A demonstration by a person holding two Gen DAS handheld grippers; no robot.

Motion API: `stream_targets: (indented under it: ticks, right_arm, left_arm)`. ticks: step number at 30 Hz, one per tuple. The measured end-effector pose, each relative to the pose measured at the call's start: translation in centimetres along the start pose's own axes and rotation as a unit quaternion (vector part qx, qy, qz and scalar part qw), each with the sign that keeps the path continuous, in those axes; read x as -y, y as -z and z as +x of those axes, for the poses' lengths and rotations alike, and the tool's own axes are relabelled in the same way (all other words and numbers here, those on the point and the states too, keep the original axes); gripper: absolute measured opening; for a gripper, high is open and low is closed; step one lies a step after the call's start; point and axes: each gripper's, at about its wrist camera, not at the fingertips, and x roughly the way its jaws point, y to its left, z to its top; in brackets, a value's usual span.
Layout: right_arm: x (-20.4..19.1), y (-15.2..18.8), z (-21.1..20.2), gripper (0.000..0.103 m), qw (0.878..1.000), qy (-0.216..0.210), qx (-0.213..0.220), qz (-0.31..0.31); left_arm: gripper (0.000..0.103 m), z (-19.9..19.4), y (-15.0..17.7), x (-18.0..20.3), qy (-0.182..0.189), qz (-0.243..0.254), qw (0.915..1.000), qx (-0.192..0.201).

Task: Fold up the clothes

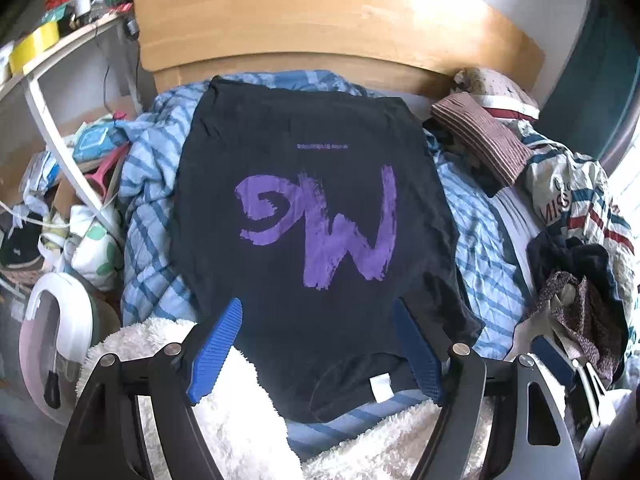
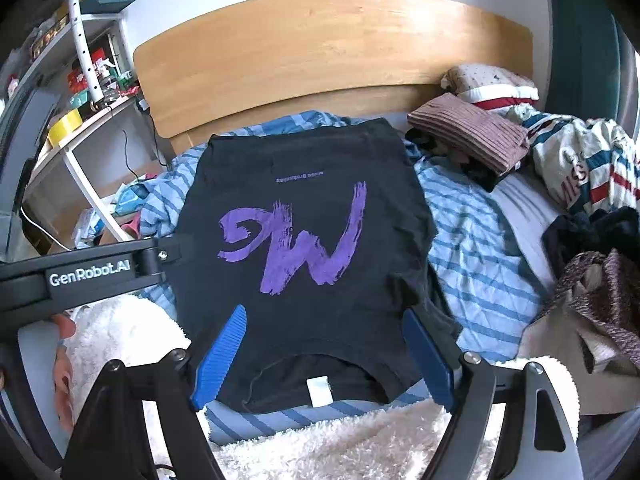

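A black T-shirt (image 1: 312, 120) (image 2: 304, 152) with a purple brush-stroke print lies flat on the blue striped duvet (image 1: 480, 240) (image 2: 472, 248). Its collar and white label (image 1: 379, 388) (image 2: 319, 391) are nearest me. My left gripper (image 1: 318, 308) is open just above the collar end, with its blue pads (image 1: 218, 352) wide apart and nothing pinched between them. My right gripper (image 2: 324, 312) hangs open over the same end, its pads (image 2: 428, 360) either side of the neckline and holding nothing. The left gripper's black frame (image 2: 92, 272) and a hand (image 2: 64, 328) show at the left of the right wrist view.
A white fluffy blanket (image 1: 224, 400) (image 2: 340, 444) covers the bed's near edge. A folded brown ribbed garment (image 1: 480, 136) (image 2: 468, 132), a white striped jersey (image 2: 580, 168) and a dark heap of clothes (image 2: 592, 232) lie to the right. A wooden headboard (image 2: 320, 48) stands behind, and cluttered shelves (image 1: 60, 40) are at the left.
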Motion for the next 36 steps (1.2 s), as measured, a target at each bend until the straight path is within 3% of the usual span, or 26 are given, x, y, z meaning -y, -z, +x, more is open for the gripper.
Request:
stream_targets:
  ticks: [3, 5, 9, 12, 14, 18, 20, 21, 22, 23, 25, 27, 28, 31, 34, 36]
  right_arm:
    - [3.8, -1.3, 1.3, 0.081, 0.999, 0.041, -0.009, 0.033]
    - [8.3, -3.2, 2.4, 0.081, 0.992, 0.077, -0.026, 0.092]
    - [15.2, -6.0, 6.4, 0.078, 0.976, 0.106, -0.105, 0.159]
    - [15.9, -5.9, 10.7, 0.073, 0.970, 0.125, -0.176, 0.115]
    - [15.7, -5.5, 13.6, 0.068, 0.963, 0.130, -0.221, 0.076]
    - [13.5, -3.6, 18.0, 0.066, 0.954, 0.096, -0.282, 0.015]
    - [12.6, -2.7, 20.0, 0.064, 0.945, 0.102, -0.309, -0.012]
    - [12.5, -2.2, 20.6, 0.060, 0.940, 0.110, -0.321, -0.027]
    - [12.4, -1.8, 21.3, 0.027, 0.935, 0.119, -0.333, -0.042]
    - [12.4, -1.3, 21.9, 0.012, 0.928, 0.132, -0.343, -0.057]
    - [13.7, -0.6, 22.0, 0.011, 0.913, 0.182, -0.358, -0.073]
    - [15.9, -0.2, 21.6, 0.012, 0.909, 0.181, -0.374, -0.029]
    - [16.8, -0.2, 21.2, 0.012, 0.909, 0.178, -0.377, -0.011]
    - [16.7, -2.1, 18.8, 0.038, 0.932, 0.156, -0.326, -0.004]
    - [15.1, -4.4, 18.2, 0.035, 0.955, 0.110, -0.274, 0.012]
    - [13.6, -5.1, 19.4, 0.027, 0.965, 0.044, -0.258, 0.028]
  left_arm:
    - [0.078, 0.7, -0.4, -1.5, 0.001, -0.048, 0.9989, -0.004]
    - [0.079, 2.0, -0.7, -2.4, 0.022, -0.095, 0.9950, -0.021]
    - [0.079, 6.6, -0.6, -2.9, 0.080, -0.181, 0.9758, -0.092]
    - [0.079, 10.3, 0.1, -1.8, 0.104, -0.207, 0.9605, -0.154]
    - [0.079, 11.7, 0.7, -0.7, 0.107, -0.202, 0.9574, -0.177]
    - [0.079, 13.5, 1.1, 0.8, 0.091, -0.179, 0.9589, -0.200]
    - [0.079, 14.1, 1.0, 0.9, 0.086, -0.176, 0.9594, -0.203]
    - [0.079, 14.4, 0.9, 1.0, 0.083, -0.175, 0.9596, -0.204]
    - [0.079, 14.7, 0.9, 1.0, 0.080, -0.173, 0.9598, -0.206]
    - [0.079, 15.0, 0.8, 0.9, 0.076, -0.172, 0.9602, -0.206]
    - [0.079, 16.0, 0.8, 0.7, 0.064, -0.173, 0.9601, -0.210]
    - [0.079, 17.0, 0.8, 0.8, 0.059, -0.177, 0.9582, -0.217]
    - [0.079, 17.5, 0.8, 0.9, 0.057, -0.179, 0.9573, -0.220]
    - [0.079, 18.7, 0.7, 1.0, 0.061, -0.182, 0.9548, -0.227]
    - [0.078, 18.6, -0.1, 1.8, 0.072, -0.161, 0.9610, -0.213]
    - [0.069, 18.1, -0.6, 1.8, 0.077, -0.154, 0.9675, -0.185]
